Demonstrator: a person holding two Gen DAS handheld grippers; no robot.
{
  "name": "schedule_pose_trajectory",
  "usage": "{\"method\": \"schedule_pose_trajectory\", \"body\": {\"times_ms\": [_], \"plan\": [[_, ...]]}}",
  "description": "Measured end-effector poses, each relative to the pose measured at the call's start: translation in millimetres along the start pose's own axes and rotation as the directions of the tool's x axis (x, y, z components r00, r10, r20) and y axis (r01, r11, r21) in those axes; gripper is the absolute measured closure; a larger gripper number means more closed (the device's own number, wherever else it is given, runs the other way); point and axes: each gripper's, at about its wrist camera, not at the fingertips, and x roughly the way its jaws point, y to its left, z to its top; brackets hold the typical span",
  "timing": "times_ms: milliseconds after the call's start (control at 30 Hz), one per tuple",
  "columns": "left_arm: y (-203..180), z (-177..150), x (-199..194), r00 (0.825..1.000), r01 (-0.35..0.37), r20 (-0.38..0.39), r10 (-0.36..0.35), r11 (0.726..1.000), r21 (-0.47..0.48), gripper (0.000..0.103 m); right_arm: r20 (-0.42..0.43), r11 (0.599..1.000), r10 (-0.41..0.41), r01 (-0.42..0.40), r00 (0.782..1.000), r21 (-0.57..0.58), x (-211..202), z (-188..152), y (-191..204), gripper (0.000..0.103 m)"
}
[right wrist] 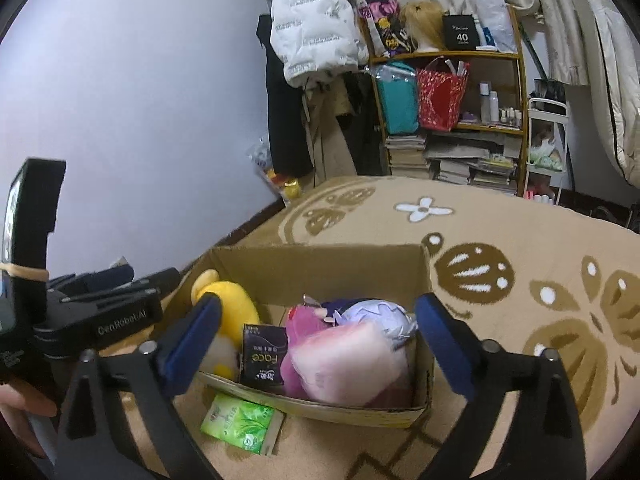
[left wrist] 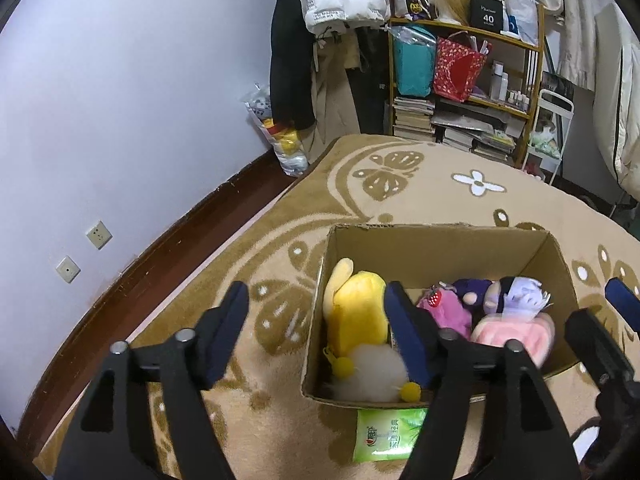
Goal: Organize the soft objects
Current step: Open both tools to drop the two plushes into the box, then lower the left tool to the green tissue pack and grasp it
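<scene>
- Both claws hang above the near rim of the cardboard box (right wrist: 320, 268), spread wide and holding nothing: the right gripper (right wrist: 320, 344) frames the box's right half, the left gripper (left wrist: 320, 332) straddles its left wall.
- Right gripper's target seems to be the pink plush (right wrist: 348, 364), dead ahead at 12 o'clock between the fingers and slightly blurred; its long axis runs across, roughly 9 to 3 o'clock, so the spread jaws already line up over it.
- Right hand is the nearer one; for the left claw the same pink plush (left wrist: 516, 332) sits off at about 2 o'clock.
- Around it inside the box: a magenta plush (right wrist: 300, 320) at 11 o'clock, a purple-haired doll (right wrist: 376, 316) at 1 o'clock behind, a dark "Face" packet (right wrist: 264, 356) upright at 9 o'clock, and a yellow plush (right wrist: 228, 304) with a white fluffy body along the left wall.
- Outside, a green tissue pack (right wrist: 240, 424) lies flat on the carpet, touching the box's near wall at 7 o'clock — probably the next soft thing to go in.
- Box rests on a beige carpet (right wrist: 520, 240) with brown flower patterns.
- Beyond, at 12 o'clock, a cluttered shelf (right wrist: 452, 100), hanging coats and a lilac wall.
</scene>
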Motion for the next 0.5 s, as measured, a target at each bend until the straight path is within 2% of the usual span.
{"method": "schedule_pose_trajectory", "body": {"times_ms": [67, 200, 500], "plan": [[2, -1, -3, 1.0, -0.002, 0.003, 0.002, 1.0, 0.001, 0.027, 0.001, 1.0, 0.005, -0.005, 1.0, 0.021, -2, 1, -4, 0.0], [5, -2, -4, 1.0, -0.023, -0.004, 0.023, 1.0, -0.011, 0.003, -0.014, 0.998, 0.007, -0.006, 1.0, 0.059, -3, 0, -11, 0.0], [10, -10, -19, 0.999, -0.044, 0.017, 0.044, 0.999, 0.006, 0.002, -0.025, 0.995, 0.002, 0.001, 1.0, 0.101, -15, -4, -20, 0.0]]}}
